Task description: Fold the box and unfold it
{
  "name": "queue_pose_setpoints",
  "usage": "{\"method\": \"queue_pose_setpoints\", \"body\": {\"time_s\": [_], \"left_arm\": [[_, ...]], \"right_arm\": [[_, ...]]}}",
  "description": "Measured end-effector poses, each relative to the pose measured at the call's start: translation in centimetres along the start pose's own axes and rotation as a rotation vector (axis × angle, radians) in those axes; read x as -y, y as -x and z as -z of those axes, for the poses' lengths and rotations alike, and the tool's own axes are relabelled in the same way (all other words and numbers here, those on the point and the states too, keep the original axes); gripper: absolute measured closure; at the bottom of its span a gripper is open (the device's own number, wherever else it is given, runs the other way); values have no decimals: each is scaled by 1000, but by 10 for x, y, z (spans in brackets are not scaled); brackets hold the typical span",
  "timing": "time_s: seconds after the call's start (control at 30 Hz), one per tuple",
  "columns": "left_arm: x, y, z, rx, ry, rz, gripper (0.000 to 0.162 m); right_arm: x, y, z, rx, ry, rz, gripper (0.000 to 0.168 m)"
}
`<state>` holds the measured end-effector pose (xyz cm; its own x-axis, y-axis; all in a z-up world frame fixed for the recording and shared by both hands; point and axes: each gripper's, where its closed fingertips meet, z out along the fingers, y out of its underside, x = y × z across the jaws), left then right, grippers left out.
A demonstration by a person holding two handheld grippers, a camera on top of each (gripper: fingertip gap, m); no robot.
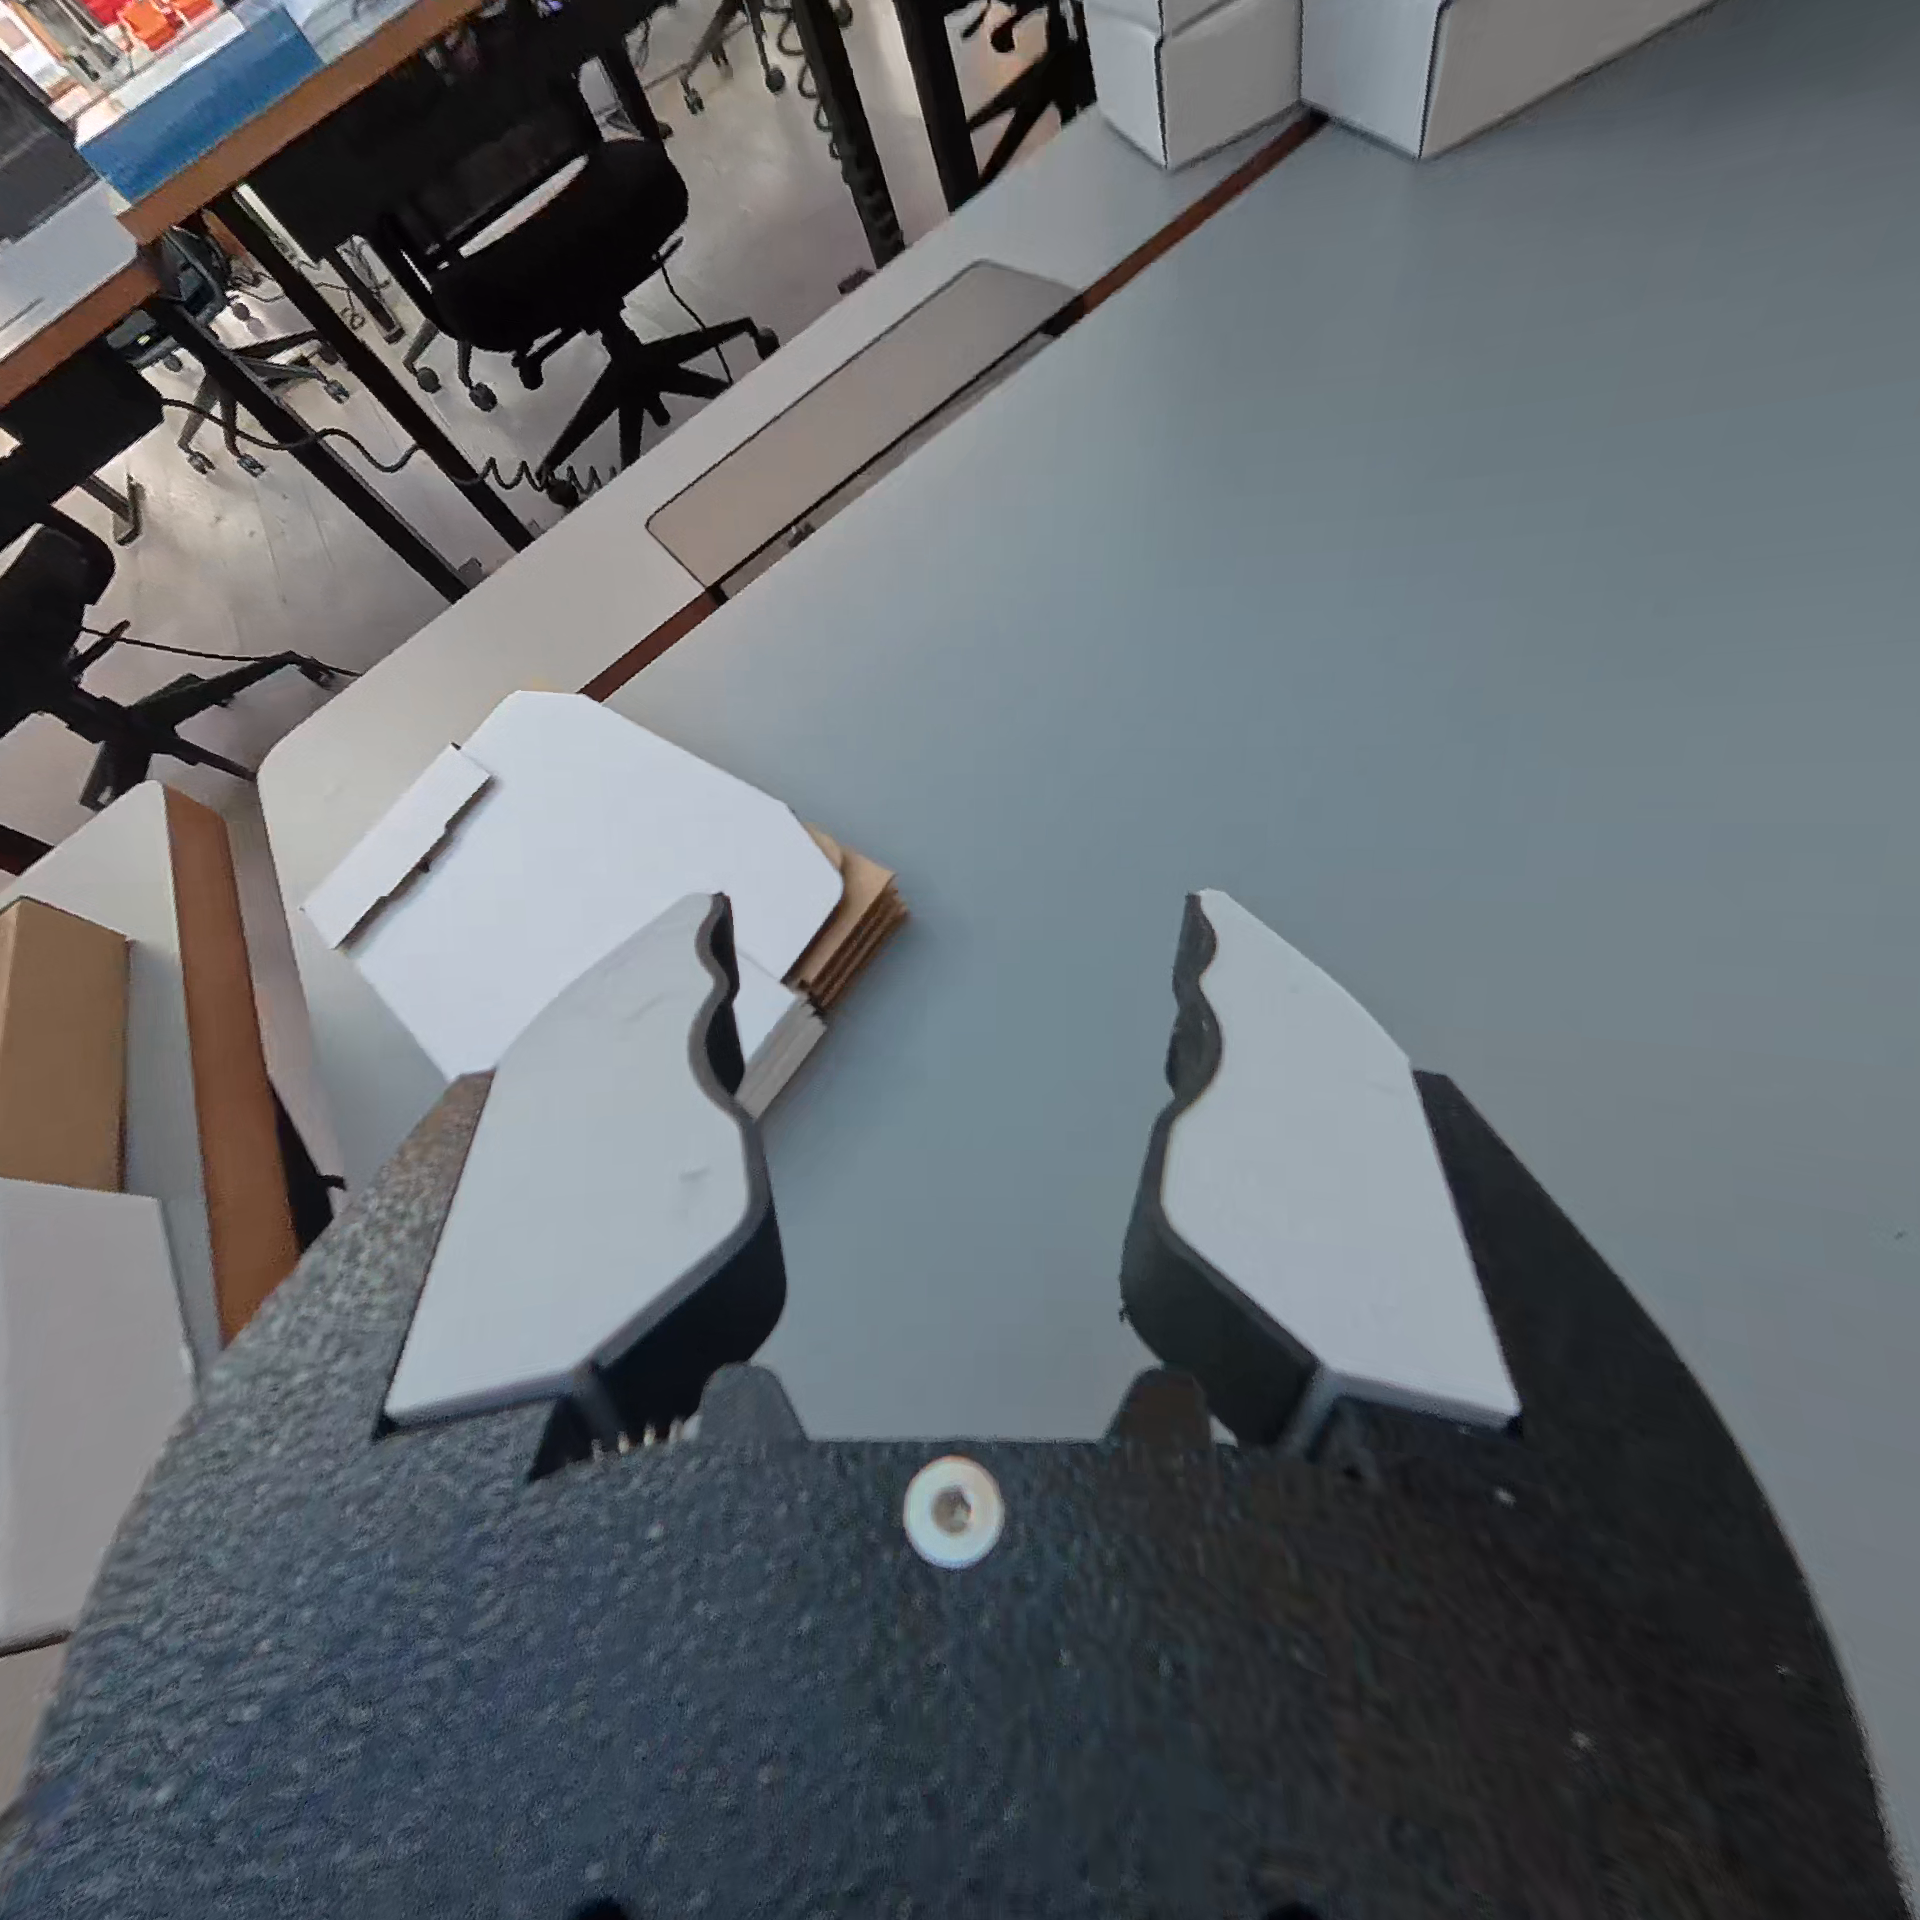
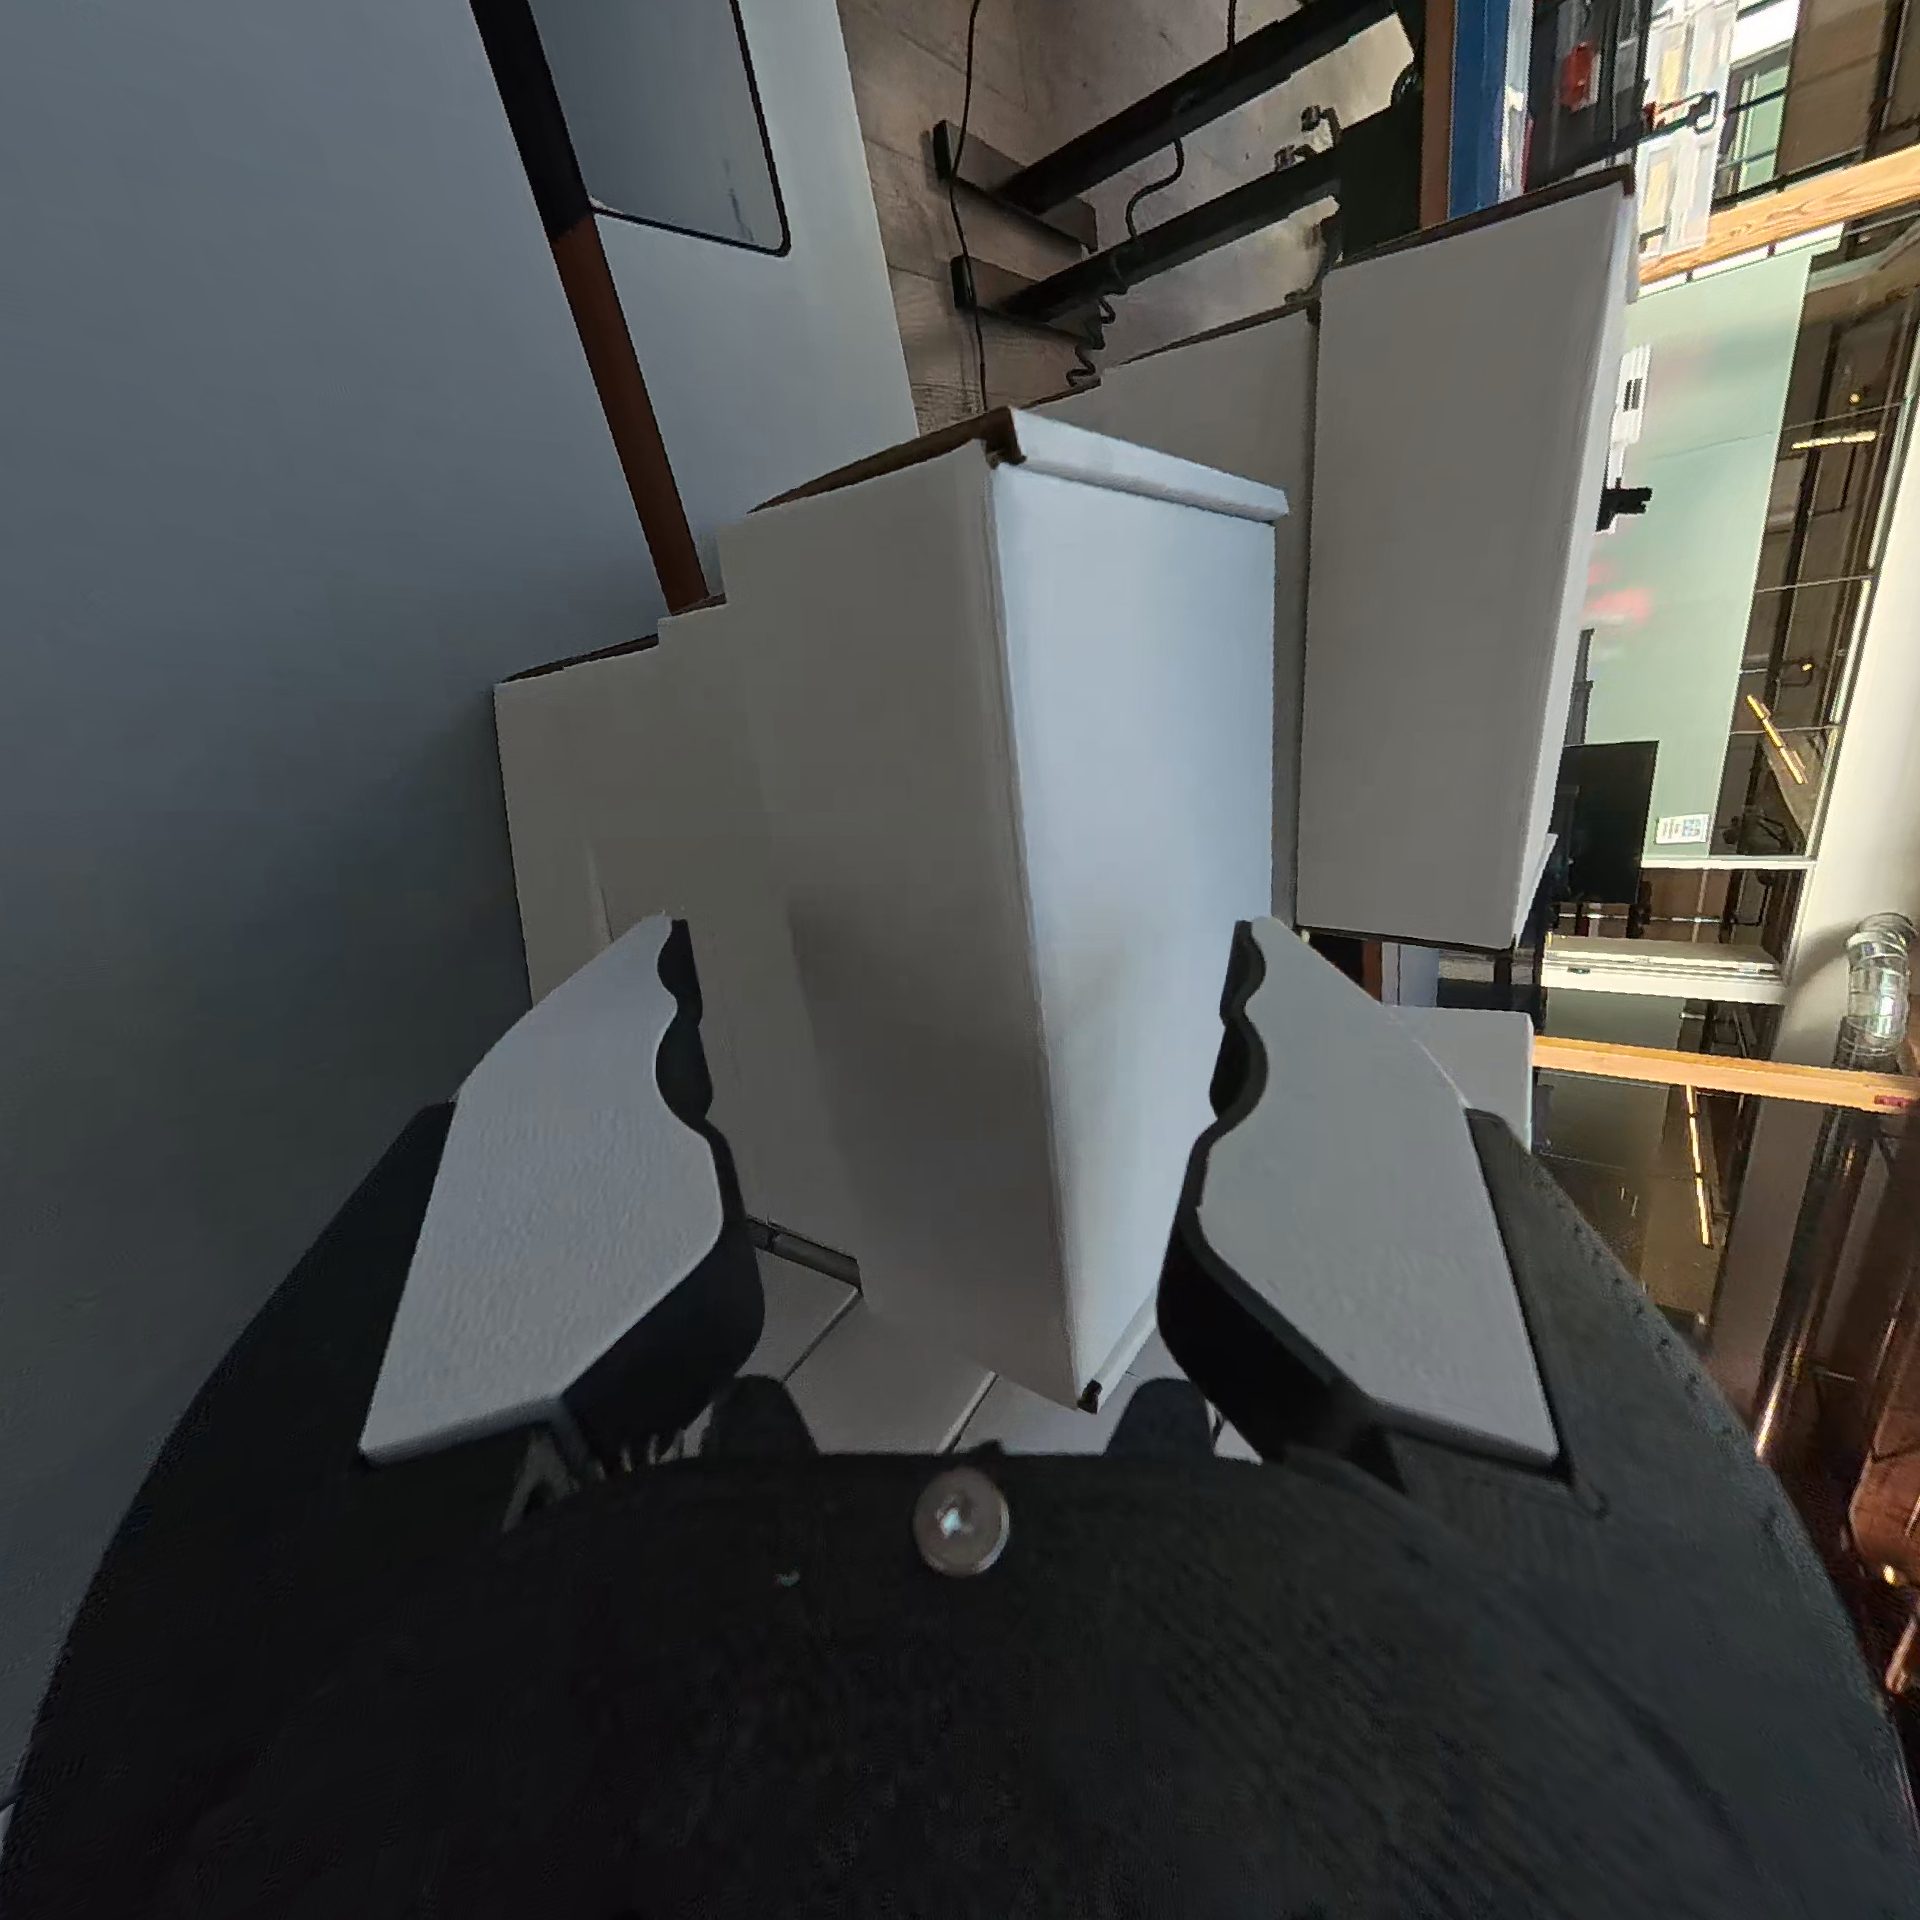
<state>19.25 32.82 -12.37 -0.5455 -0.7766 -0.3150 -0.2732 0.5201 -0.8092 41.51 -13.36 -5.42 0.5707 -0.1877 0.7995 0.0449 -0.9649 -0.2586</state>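
My left gripper (image 1: 956,914) is open and empty above the grey table (image 1: 1351,623). A stack of flat white box blanks with brown undersides (image 1: 582,862) lies at the table's left edge, partly behind my left finger (image 1: 603,1143). In the right wrist view, a folded white box (image 2: 1132,831) stands on end between the fingers of my open right gripper (image 2: 966,935), with one corner edge towards the camera. I cannot tell whether the pads touch it.
More folded white boxes (image 2: 1455,571) stand behind and beside it, and two (image 1: 1195,73) show at the table's far end. A cable flap (image 1: 852,416) sits near the table edge. Office chairs (image 1: 551,239) and desks stand beyond. Brown cartons (image 1: 62,1039) are at left.
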Motion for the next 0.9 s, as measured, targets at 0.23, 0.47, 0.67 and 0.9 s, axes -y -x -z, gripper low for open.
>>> {"method": "queue_pose_setpoints", "body": {"time_s": [0.23,0.47,0.67,0.9], "left_arm": [[-52,57,-38,-178,293,-216,80],[-88,77,-81,-288,441,-231,79],[-107,78,-89,-296,517,-215,85],[-108,61,-72,-214,508,-327,103]], "right_arm": [[18,19,47,-40,-13,-250,65],[96,151,116,234,-133,-503,81],[127,187,126,467,-350,-852,93],[141,216,102,580,-375,-830,92]]}}
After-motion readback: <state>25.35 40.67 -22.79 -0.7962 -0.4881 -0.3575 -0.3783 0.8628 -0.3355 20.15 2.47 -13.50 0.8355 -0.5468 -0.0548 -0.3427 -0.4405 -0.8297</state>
